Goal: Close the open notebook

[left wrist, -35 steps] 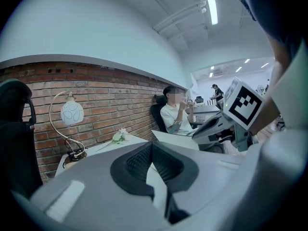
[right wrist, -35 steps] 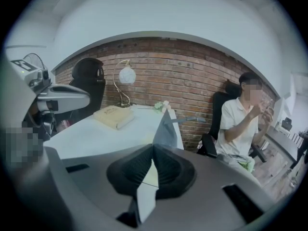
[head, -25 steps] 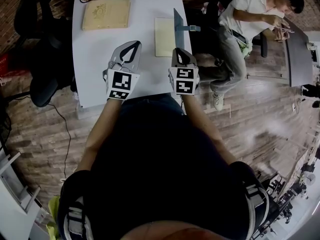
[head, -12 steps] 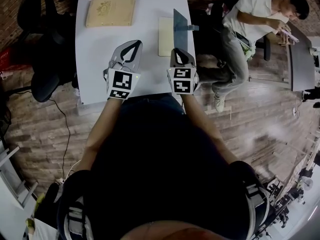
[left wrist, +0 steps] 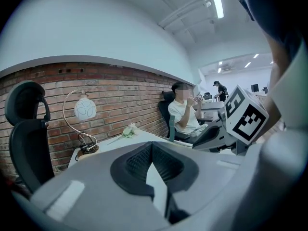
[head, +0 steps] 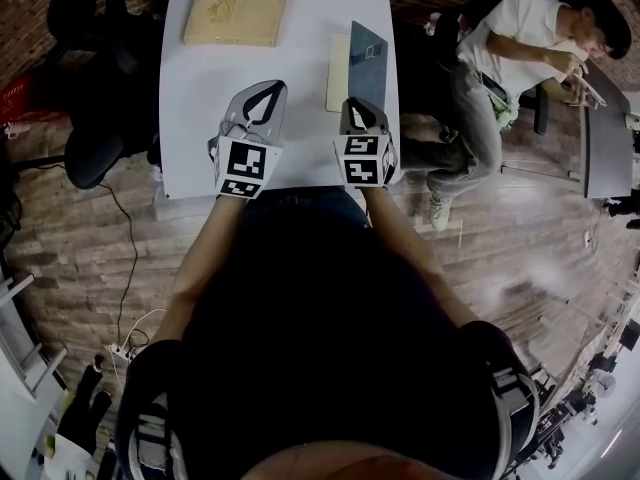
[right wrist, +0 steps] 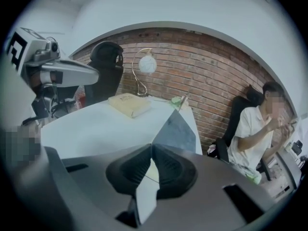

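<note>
The notebook (head: 367, 54) lay open at the upper middle of the head view on the white surface (head: 290, 68), its dark cover standing tilted over the cream page. The right gripper (head: 357, 106), jaws pressed together and empty, sat just below that cover; the left gripper (head: 268, 92), likewise closed, hung further left.
</note>
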A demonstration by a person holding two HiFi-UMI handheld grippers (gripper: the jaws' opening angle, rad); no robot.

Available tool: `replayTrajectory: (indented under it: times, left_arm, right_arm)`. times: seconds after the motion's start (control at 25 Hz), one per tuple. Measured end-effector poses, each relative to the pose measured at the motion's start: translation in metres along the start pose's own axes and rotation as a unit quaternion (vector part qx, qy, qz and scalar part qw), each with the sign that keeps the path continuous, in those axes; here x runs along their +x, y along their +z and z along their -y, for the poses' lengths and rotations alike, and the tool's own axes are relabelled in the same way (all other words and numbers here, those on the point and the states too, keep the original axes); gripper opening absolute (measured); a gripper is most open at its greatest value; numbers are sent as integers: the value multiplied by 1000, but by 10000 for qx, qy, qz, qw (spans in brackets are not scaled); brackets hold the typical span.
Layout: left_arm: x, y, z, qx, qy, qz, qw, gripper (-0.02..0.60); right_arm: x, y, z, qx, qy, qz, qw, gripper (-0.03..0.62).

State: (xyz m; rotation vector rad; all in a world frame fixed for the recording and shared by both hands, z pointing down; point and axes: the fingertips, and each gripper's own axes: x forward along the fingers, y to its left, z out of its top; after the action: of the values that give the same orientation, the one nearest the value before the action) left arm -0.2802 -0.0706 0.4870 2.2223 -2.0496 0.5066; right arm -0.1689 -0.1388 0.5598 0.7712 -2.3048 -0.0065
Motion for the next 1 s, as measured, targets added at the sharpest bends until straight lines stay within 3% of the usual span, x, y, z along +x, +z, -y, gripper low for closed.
replayTrajectory:
  times: [0.52, 1.0]
  left_arm:
    - [-24, -16, -21, -158, 468, -215, 9985, 6]
    - [-33, -18, -25, -156, 621, -252, 9976, 6]
  right_arm:
    - [28, -16, -26, -565, 286, -345, 9974, 21]
    - [40, -28, -36, -753, 407, -545, 9948, 25]
